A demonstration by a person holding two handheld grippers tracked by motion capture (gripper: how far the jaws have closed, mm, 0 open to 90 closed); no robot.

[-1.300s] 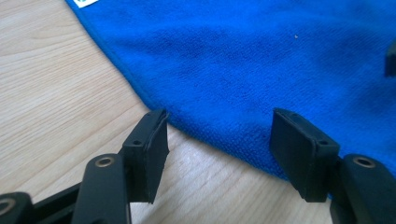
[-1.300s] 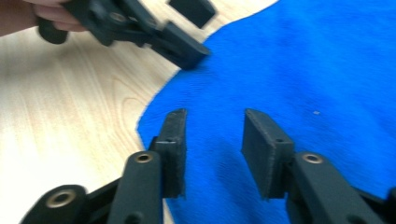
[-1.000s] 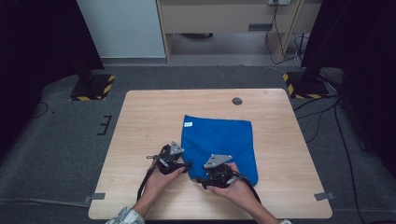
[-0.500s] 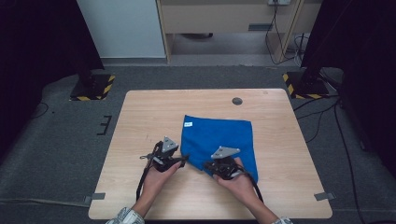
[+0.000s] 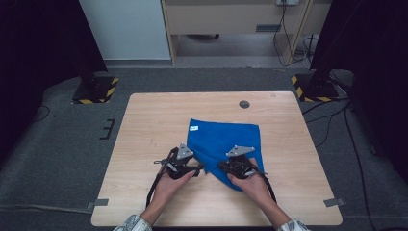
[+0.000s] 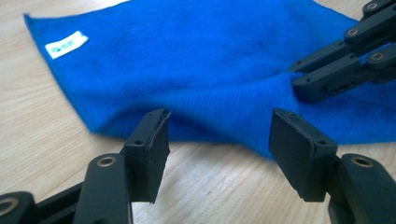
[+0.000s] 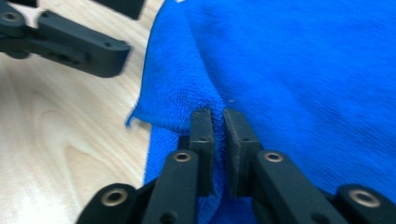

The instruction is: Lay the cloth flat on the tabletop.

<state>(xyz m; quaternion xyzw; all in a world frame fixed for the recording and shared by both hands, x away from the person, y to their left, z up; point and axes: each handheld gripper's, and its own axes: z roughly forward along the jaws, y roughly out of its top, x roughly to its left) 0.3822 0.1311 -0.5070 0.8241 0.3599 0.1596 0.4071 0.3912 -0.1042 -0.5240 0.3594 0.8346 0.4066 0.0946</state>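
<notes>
Blue cloth (image 6: 224,60) – white label (image 6: 66,45) unreadable – in right gripper's (image 7: 218,122) closed jaws, left gripper's (image 6: 217,140) wide apart.

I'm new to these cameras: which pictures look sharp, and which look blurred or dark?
High view: table evenly lit, room sides black. Left gripper view: cloth soft, label unreadable, own jaws crisper. Right gripper view: own jaws and nearby cloth weave sharp, far cloth and left claw blurred.

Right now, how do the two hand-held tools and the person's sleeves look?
Both tools, left tool and right tool, are black with two flat, blocky jaws joined by links with round metal rivets. Each carries a grey three-cornered plate on top and trails a black cable. The sleeves appear light with a fine pattern.
</notes>
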